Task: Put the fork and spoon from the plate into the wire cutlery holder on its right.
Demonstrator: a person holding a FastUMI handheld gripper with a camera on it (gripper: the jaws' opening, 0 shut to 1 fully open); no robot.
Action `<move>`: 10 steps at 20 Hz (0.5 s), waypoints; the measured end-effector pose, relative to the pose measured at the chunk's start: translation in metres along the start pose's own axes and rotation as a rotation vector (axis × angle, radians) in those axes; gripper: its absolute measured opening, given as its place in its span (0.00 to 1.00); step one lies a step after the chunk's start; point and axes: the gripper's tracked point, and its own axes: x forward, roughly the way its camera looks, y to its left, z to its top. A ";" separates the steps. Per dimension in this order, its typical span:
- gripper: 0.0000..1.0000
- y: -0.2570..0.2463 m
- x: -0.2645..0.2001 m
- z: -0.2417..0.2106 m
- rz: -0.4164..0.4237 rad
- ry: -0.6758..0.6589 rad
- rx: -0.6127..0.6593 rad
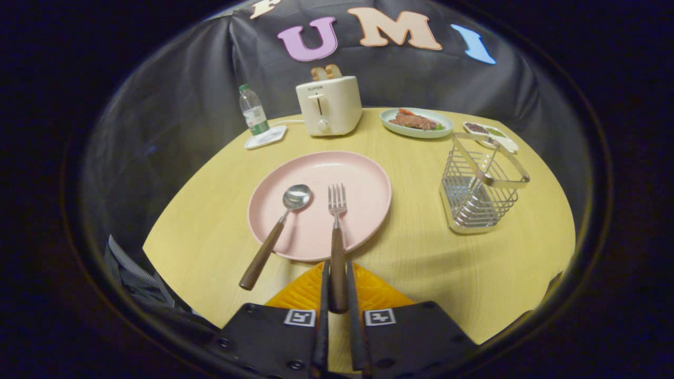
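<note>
A pink plate (363,179) lies on the round wooden table, just ahead of the fingers. The fork (337,210) has its tines on the plate and its brown wooden handle running back over the rim. My gripper (337,273) is shut on the fork's handle, both fingers pressed against its sides. The spoon (281,221) lies to the fork's left, bowl on the plate, wooden handle slanting out over the rim onto the table. The wire cutlery holder (482,187), with a flat metal handle across its top, stands upright to the right of the plate with nothing visible inside.
A cream toaster (329,105) with two slices of bread stands beyond the plate. A water bottle (253,111) on a white coaster is to its left. A green plate of food (417,122) and a small sauce dish (489,134) sit behind the holder.
</note>
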 end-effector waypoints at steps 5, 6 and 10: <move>0.13 -0.001 -0.003 0.005 -0.019 0.002 -0.023; 0.11 -0.004 -0.004 0.004 -0.029 -0.002 -0.025; 0.05 -0.001 -0.013 0.014 -0.008 -0.008 -0.010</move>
